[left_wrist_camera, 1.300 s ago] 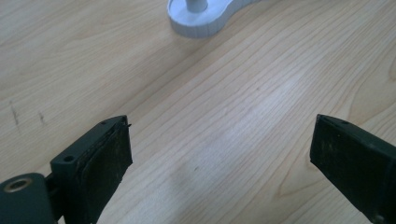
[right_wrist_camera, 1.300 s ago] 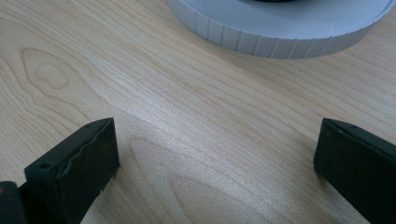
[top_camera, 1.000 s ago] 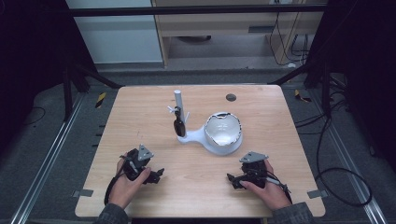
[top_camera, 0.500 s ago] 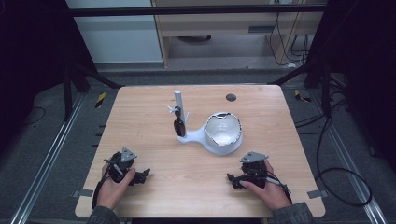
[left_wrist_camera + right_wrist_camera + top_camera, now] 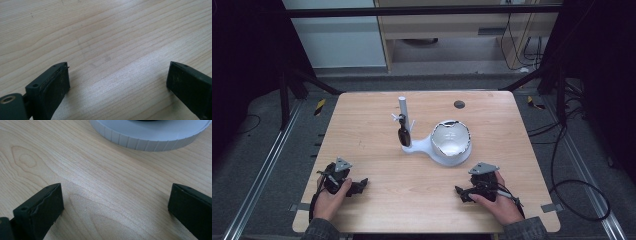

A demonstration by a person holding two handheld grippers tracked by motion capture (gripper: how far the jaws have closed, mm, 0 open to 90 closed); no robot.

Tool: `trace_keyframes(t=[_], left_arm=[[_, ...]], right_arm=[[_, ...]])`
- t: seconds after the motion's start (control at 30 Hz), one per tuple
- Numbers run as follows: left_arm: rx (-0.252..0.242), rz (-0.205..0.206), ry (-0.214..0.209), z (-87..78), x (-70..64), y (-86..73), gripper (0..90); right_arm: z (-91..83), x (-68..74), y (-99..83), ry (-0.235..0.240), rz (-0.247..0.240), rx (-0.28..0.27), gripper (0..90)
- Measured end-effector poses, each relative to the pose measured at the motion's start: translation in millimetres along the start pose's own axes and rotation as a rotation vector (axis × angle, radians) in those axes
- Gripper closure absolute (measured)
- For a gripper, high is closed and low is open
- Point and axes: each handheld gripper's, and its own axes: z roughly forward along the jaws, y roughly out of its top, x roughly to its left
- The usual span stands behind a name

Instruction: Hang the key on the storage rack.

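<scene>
A white stand (image 5: 418, 145) sits mid-table, with an upright post (image 5: 403, 114) carrying a dark piece and a round white bowl-shaped part (image 5: 451, 141) beside it. My left gripper (image 5: 360, 186) rests near the table's front left, held by a hand; in the left gripper view its jaws stand wide apart over bare wood, so the left gripper (image 5: 117, 80) is open and holds nothing. At the front right lies my right gripper (image 5: 460, 193), pointing left. The right gripper (image 5: 116, 205) is open too, and the stand's ribbed white rim (image 5: 147, 137) lies beyond it.
The wooden table (image 5: 377, 130) has a small dark round spot (image 5: 459, 104) near its far edge. Black frame legs and cables run on the floor around the table. Bare wood lies between the two grippers.
My left gripper has slid left and toward the front edge of the table. The right gripper has stayed in place.
</scene>
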Motion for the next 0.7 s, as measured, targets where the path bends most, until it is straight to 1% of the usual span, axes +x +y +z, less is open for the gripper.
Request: trace_keyframes(t=[0.03, 0.2, 0.23, 0.33, 0.5, 0.7], left_arm=[[-0.004, -0.005, -0.004, 0.6, 0.0, -0.1, 3.7], [-0.024, -0.004, -0.013, 3.6, -0.1, -1.4, 0.4], [-0.040, -0.006, -0.018, 4.9, -0.1, -2.5, 0.0], [-0.039, -0.006, -0.021, 5.1, 0.1, -2.3, 0.0], [-0.038, 0.008, -0.030, 5.7, 1.5, -1.7, 0.0], [-0.038, 0.009, -0.030, 5.7, 1.5, -1.7, 0.0]], right_arm=[[0.0, 0.0, 0.0, 0.000, 0.000, 0.000, 0.4], [0.0, 0.0, 0.0, 0.000, 0.000, 0.000, 0.4], [0.0, 0.0, 0.0, 0.000, 0.000, 0.000, 0.4], [0.0, 0.0, 0.0, 0.000, 0.000, 0.000, 0.4], [0.0, 0.0, 0.0, 0.000, 0.000, 0.000, 0.4], [0.4, 0.0, 0.3, -0.001, 0.000, 0.000, 0.4]])
